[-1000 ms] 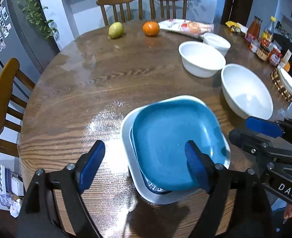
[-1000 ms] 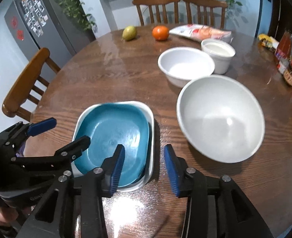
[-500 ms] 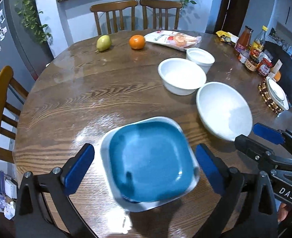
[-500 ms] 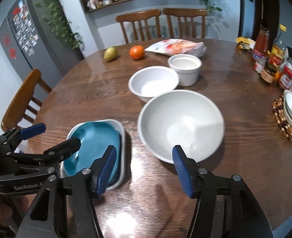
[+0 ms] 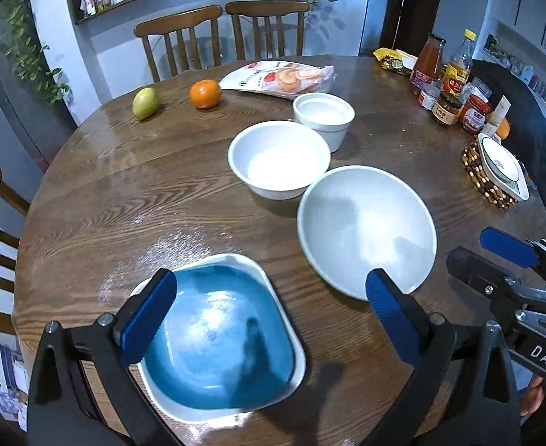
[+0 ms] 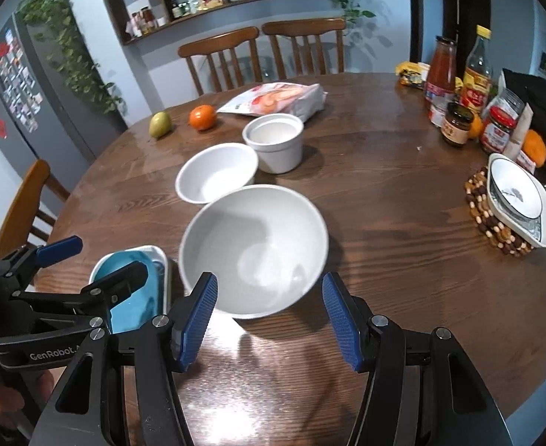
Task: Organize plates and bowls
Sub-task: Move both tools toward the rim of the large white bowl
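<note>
Your right gripper point(image 6: 269, 319), fingers half open and empty, faced the big bowl point(image 6: 254, 249) straight ahead; your left gripper point(image 5: 269, 312), wide open after widening, held nothing.

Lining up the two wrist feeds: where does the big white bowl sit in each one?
Left wrist: the big white bowl is right of centre, beyond the right finger of the left gripper.
Right wrist: it sits at lower centre, just ahead of the right gripper.
Shared landmark: the orange at the table's far side, beside the green fruit.
</note>
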Demonstrator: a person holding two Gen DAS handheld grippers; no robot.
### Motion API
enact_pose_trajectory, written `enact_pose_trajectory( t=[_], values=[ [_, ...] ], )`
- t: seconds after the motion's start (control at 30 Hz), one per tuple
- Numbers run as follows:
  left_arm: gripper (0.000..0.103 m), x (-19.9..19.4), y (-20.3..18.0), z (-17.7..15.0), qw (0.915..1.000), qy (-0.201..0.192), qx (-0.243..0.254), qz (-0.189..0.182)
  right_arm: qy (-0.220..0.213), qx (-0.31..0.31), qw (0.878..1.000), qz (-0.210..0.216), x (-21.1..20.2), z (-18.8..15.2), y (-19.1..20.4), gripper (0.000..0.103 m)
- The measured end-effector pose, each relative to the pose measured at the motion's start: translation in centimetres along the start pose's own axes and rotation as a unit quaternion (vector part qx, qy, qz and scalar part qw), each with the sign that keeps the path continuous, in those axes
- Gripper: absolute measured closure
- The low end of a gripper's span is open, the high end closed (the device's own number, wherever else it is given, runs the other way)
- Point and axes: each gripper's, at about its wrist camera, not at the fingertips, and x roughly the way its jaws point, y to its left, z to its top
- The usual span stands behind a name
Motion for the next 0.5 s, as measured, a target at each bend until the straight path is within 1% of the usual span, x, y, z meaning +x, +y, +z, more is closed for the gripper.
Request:
enact_pose_trajectory(
  t=[0.27,0.4,0.5],
  values=[
    [0.001,1.9,-2.0,0.7,0.9999,0.013,0.009,0.002,0.011,0.013,1.000,-0.003,0.8,0.4,-2.5,0.043],
    [0.002,3.3,-2.7,0.9,0.9996,0.026,0.009,0.007,0.028,0.025,0.999,0.000,2.0,0.6,-3.8,0.043],
    [0.002,4.4,-3.1,1.1,0.9993,0.036,0.008,0.011,0.044,0.039,0.998,0.012,3.3,0.7,-4.7,0.043]
  ],
)
